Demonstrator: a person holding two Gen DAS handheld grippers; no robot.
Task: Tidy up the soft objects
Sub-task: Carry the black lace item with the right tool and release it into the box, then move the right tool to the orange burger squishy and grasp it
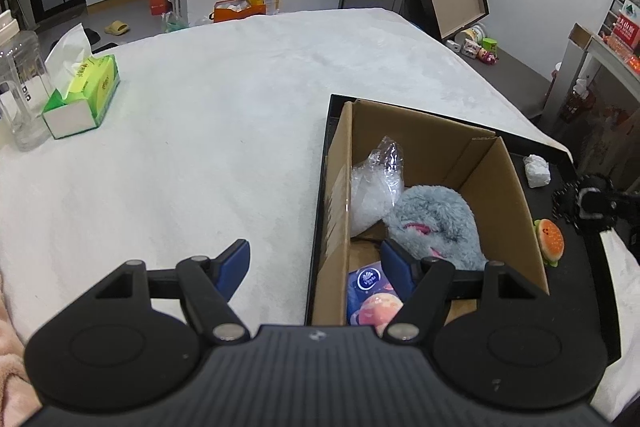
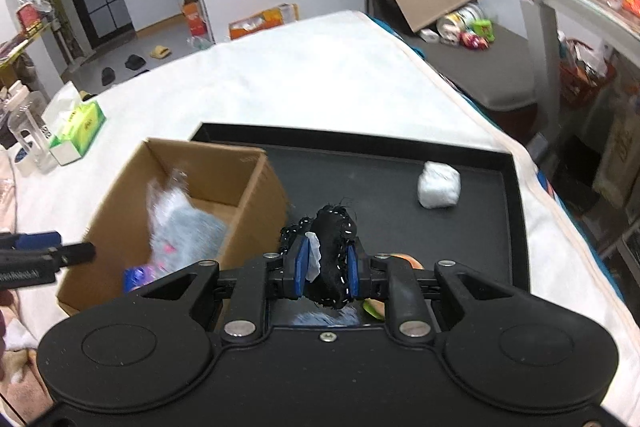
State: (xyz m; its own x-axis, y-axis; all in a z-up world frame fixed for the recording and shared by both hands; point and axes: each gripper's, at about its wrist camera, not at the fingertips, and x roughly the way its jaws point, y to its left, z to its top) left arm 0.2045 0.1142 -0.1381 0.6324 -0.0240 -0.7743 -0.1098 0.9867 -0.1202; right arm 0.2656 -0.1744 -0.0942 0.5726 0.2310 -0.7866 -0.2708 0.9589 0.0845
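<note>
**Black cloth in our right claw, box half filled**

Closest to us, our right claw (image 2: 325,269) is clamped on a black cloth (image 2: 332,247) with dotted white stitching and a white tag, and holds it above the near part of the black tray (image 2: 508,227). Just under that claw a burger toy (image 2: 408,261) peeks out, mostly hidden in this view; from the left wrist it shows as a small orange burger lying on the tray to the right of the box.

Our left claw (image 1: 314,267) hangs with its blue pads wide apart, gripping nothing. One finger sits over the white counter (image 1: 200,147), the other over the near end of the cardboard box (image 1: 508,187).

The box stands in the left part of the tray. In it, nearest us, lies a blue packet (image 1: 370,293) with a pink planet print. Behind that rests a grey plush (image 1: 436,219) with pink marks, and beyond it a clear plastic bag (image 1: 376,183) leans against the left wall.

Farther out on the tray, to the right of the box, sits a white wad (image 2: 439,184), well apart from the rest.

Far to the left on the counter stand a green tissue box (image 1: 84,95) and, just beside it, a clear jar (image 1: 20,91).
</note>
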